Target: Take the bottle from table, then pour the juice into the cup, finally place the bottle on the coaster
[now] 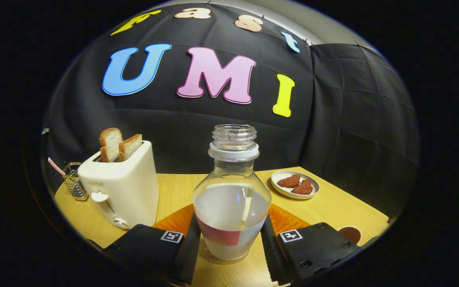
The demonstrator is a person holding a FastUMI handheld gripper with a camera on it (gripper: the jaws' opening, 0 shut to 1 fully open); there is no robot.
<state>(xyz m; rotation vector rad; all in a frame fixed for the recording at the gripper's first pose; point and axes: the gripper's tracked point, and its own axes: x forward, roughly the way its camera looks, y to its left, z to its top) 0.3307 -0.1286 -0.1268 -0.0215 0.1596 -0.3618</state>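
Note:
A clear bottle (231,199) with no cap stands upright between my fingers, about half full of whitish juice, with a red and white label low on its body. Its base rests on a round, pale coaster (216,258) on the wooden table (333,207). My gripper (229,239) flanks the bottle's lower body, and both fingertips (191,239) appear to press its sides. A small brown cup (350,233) sits just beyond the right finger, partly hidden by it.
A white toaster (120,187) with two bread slices stands left of the bottle, and a wire holder (74,181) with a straw beyond it. A white plate (295,184) with reddish pieces lies back right. An orange ribbed mat (283,219) shows behind the fingers.

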